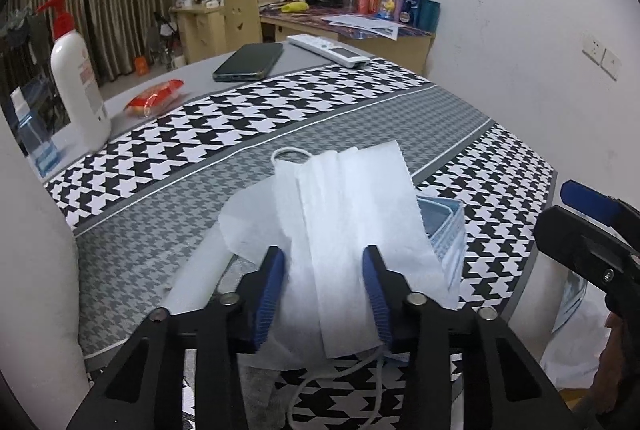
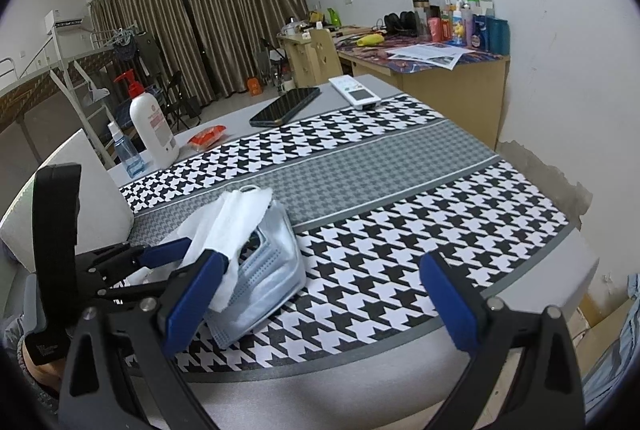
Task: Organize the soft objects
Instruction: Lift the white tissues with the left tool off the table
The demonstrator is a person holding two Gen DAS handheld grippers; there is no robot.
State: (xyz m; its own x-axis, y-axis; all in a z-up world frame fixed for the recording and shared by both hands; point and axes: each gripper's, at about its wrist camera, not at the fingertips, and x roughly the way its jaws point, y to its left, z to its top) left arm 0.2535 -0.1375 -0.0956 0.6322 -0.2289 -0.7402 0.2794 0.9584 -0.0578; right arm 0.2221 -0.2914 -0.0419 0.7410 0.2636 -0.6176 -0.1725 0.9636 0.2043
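A white face mask (image 1: 344, 226) lies between the blue pads of my left gripper (image 1: 326, 274), lifted off the houndstooth cloth; its ear loop hangs below. The jaws stand partly apart, and whether the pads pinch the mask is unclear. Under it sits a stack of blue masks (image 1: 448, 230). In the right wrist view the left gripper (image 2: 188, 250) holds the white mask (image 2: 236, 222) above the blue stack (image 2: 268, 278). My right gripper (image 2: 320, 298) is open and empty, above the cloth to the right of the stack; it shows at the right edge of the left wrist view (image 1: 592, 226).
On the table (image 2: 552, 270) behind are a lotion pump bottle (image 1: 78, 85), a red snack packet (image 1: 154, 97), a phone (image 1: 250, 61), a remote (image 1: 328, 49) and a small spray bottle (image 2: 126, 149). A white pillow-like block (image 2: 84, 189) sits at the left. A cluttered desk (image 2: 440, 69) stands at the wall.
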